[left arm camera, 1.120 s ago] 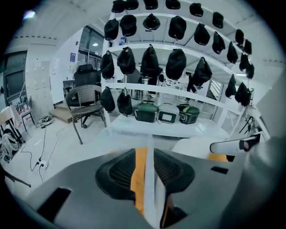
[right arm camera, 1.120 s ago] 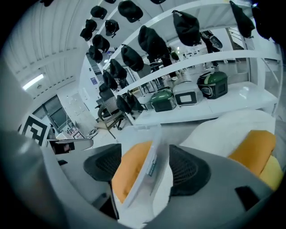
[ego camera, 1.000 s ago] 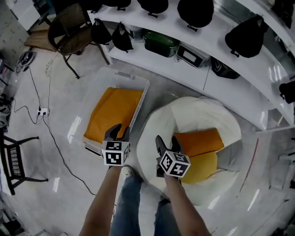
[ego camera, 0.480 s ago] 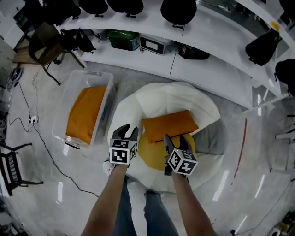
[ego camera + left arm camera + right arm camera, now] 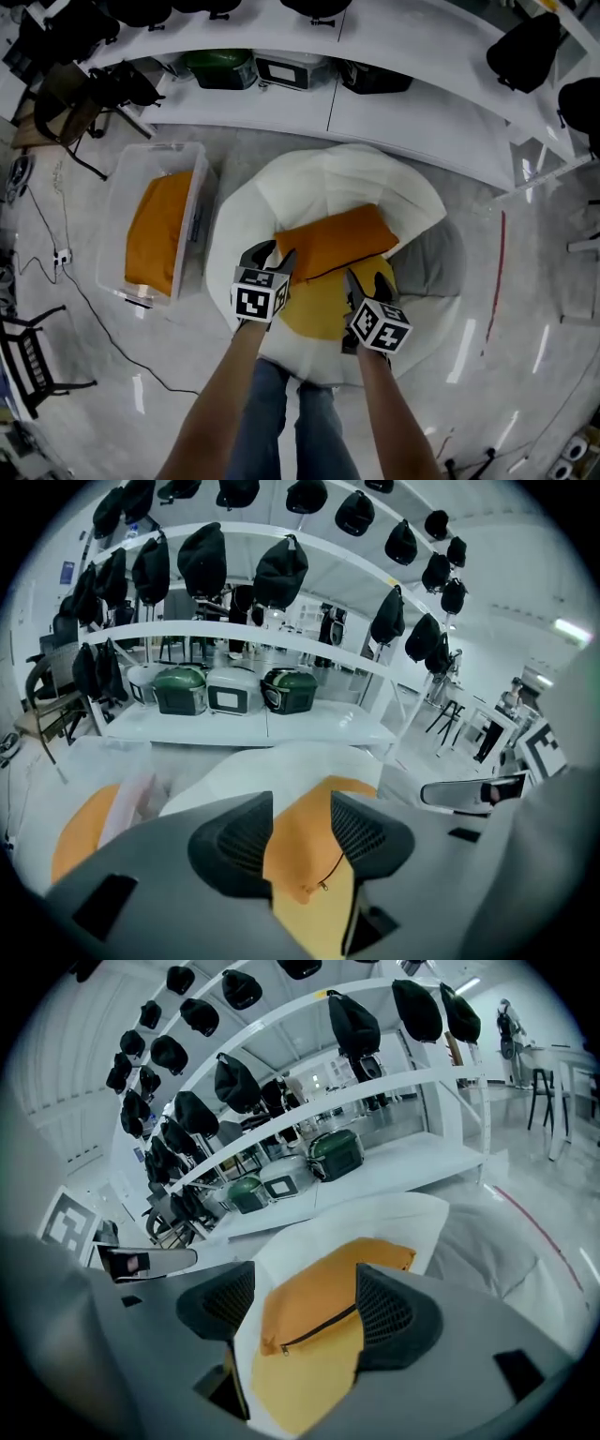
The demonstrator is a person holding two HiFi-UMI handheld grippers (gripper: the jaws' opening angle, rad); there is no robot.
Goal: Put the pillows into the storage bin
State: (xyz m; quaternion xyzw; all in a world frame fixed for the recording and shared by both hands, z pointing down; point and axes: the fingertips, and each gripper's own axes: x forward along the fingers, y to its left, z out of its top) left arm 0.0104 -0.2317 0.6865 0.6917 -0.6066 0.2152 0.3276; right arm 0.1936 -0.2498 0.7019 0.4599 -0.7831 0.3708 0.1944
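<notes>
An orange pillow (image 5: pixel 333 239) lies on a yellow pillow (image 5: pixel 314 311), both on a white beanbag (image 5: pixel 347 183). A clear storage bin (image 5: pixel 199 192) on the floor to the left holds another orange pillow (image 5: pixel 155 230). My left gripper (image 5: pixel 270 258) hovers at the orange pillow's near left corner. Its jaws have just been opening and grip nothing. My right gripper (image 5: pixel 368 281) is open over the near right edge, above the yellow pillow. In the right gripper view the zippered orange pillow (image 5: pixel 328 1283) and the yellow pillow (image 5: pixel 300 1382) show between the fingers.
A curved white shelf (image 5: pixel 403 108) with black bags, green cases (image 5: pixel 220 67) and boxes runs along the back. A chair (image 5: pixel 66 103) stands at the far left. A cable (image 5: pixel 70 281) trails over the floor left of the bin. The person's legs (image 5: pixel 281 412) are below the beanbag.
Both grippers have moved right, from beside the bin to the pillows on the beanbag. The left jaws stand wider apart than before. The bin's pillow has not moved.
</notes>
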